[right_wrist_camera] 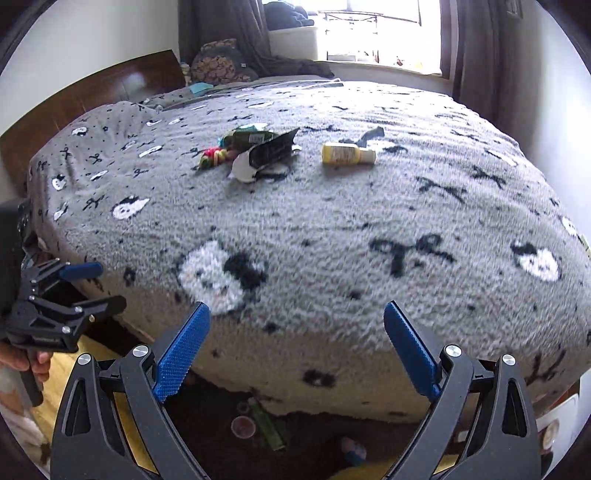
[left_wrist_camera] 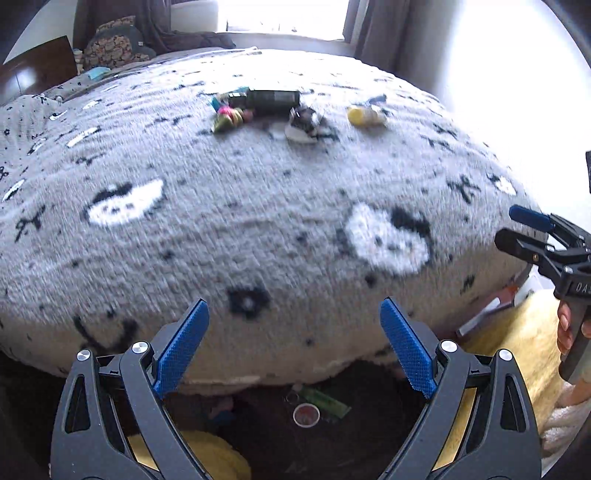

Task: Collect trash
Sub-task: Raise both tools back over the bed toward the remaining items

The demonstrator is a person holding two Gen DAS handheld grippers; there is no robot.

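Trash lies far off on a grey patterned blanket (right_wrist_camera: 332, 229) over a bed: a small yellow bottle (right_wrist_camera: 347, 153) on its side, a dark torn wrapper (right_wrist_camera: 271, 150), a white scrap (right_wrist_camera: 242, 168) and a colourful wrapper (right_wrist_camera: 214, 155). In the left wrist view the bottle (left_wrist_camera: 364, 115), a dark packet (left_wrist_camera: 273, 99) and a colourful wrapper (left_wrist_camera: 227, 116) show near the top. My left gripper (left_wrist_camera: 293, 332) is open and empty at the bed's near edge. My right gripper (right_wrist_camera: 295, 334) is open and empty beside it. Each also shows in the other's view, the right (left_wrist_camera: 517, 232) and the left (right_wrist_camera: 96, 288).
Below the bed's edge the dark floor holds a green wrapper (left_wrist_camera: 325, 400), a small round cup (left_wrist_camera: 306, 415) and a yellow cloth (left_wrist_camera: 207, 454). A wooden headboard (right_wrist_camera: 92, 99), pillows (right_wrist_camera: 218, 62) and a curtained window (right_wrist_camera: 376, 29) stand at the back.
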